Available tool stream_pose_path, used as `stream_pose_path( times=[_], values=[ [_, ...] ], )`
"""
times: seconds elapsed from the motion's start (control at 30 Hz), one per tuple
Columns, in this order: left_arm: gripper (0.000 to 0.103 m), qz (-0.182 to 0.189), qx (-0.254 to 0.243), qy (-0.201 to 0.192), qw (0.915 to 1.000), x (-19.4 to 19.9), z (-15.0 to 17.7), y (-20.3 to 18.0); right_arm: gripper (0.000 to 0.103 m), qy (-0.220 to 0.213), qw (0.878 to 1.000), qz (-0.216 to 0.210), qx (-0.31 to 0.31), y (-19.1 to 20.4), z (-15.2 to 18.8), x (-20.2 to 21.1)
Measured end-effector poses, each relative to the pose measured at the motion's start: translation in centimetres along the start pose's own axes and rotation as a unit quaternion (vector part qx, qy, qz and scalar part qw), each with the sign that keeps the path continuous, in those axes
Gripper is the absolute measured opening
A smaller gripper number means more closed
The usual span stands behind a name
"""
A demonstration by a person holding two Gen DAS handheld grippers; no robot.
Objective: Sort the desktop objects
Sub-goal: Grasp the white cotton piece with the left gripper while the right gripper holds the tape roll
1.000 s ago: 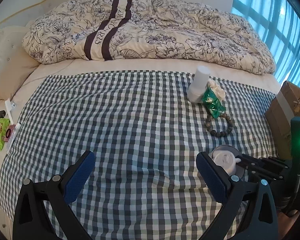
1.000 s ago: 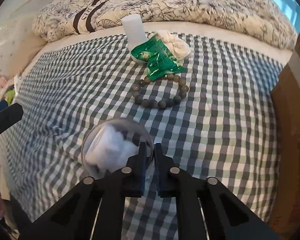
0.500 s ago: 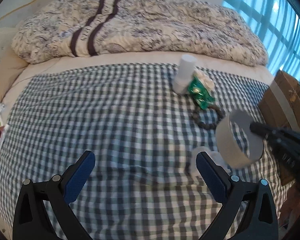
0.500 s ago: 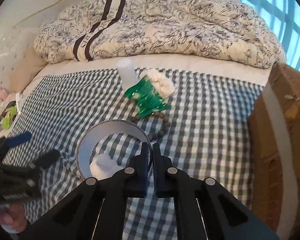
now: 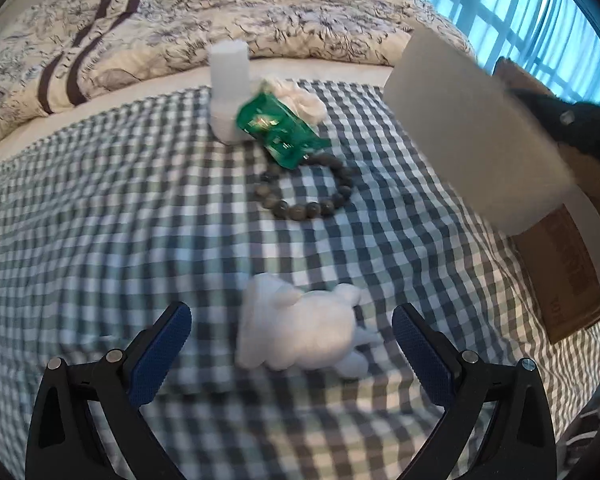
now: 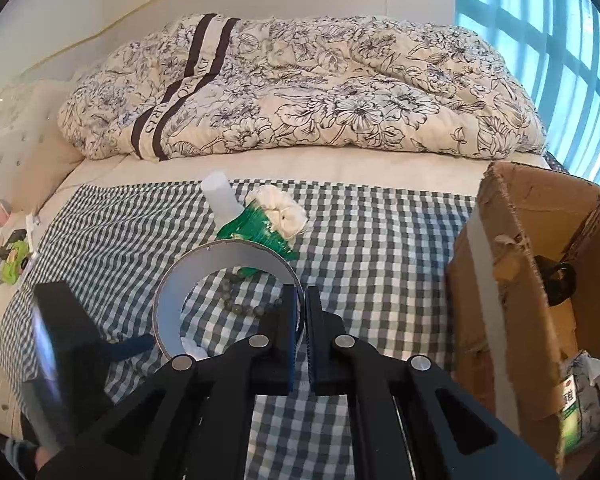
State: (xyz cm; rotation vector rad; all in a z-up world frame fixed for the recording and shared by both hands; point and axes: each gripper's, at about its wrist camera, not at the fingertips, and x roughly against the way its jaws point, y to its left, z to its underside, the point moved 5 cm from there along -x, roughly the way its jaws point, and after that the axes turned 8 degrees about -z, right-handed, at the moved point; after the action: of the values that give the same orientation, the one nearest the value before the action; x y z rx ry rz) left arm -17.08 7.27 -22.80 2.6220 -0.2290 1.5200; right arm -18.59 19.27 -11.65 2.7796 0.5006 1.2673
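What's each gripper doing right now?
Left gripper: open, empty, white plush lying between its fingers.
Right gripper: shut on tape roll.

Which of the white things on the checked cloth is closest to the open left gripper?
The crumpled white wad, lying between the left gripper fingers; the upright white bottle stands farther back.

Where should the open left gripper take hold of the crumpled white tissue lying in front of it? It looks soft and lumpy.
Grip the crumpled white tissue across its bulky middle, coming straight forward and down from the near side. It lies loose on the checked cloth, already centred between the left gripper's spread fingers, with bare cloth on either side. Probably close low, so the soft wad bunches rather than slips.
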Motion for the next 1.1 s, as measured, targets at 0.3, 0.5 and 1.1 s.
stream_pose_path(
  times=[0.3, 0.5, 1.1],
  values=[
    [0.069, -0.015, -0.002, 0.007, 0.9999, -0.9, -0.2, -0.3, 0.004, -0.008, 1.000, 0.003, -0.012, -1.2, -0.2, 0.8],
    [0.065, -0.032, 0.005, -0.030, 0.9990, 2.1, -1.4, 0.7, 0.004, -0.019, 1.000, 0.004, -0.013, -1.0, -0.4, 2.1],
    [0.065, -0.063, 0.033, -0.154, 0.9855, 16.0, -4.3, 1.8, 0.004, -0.089, 0.996, 0.005, -0.006, 0.5, -1.6, 11.1]
  ],
)
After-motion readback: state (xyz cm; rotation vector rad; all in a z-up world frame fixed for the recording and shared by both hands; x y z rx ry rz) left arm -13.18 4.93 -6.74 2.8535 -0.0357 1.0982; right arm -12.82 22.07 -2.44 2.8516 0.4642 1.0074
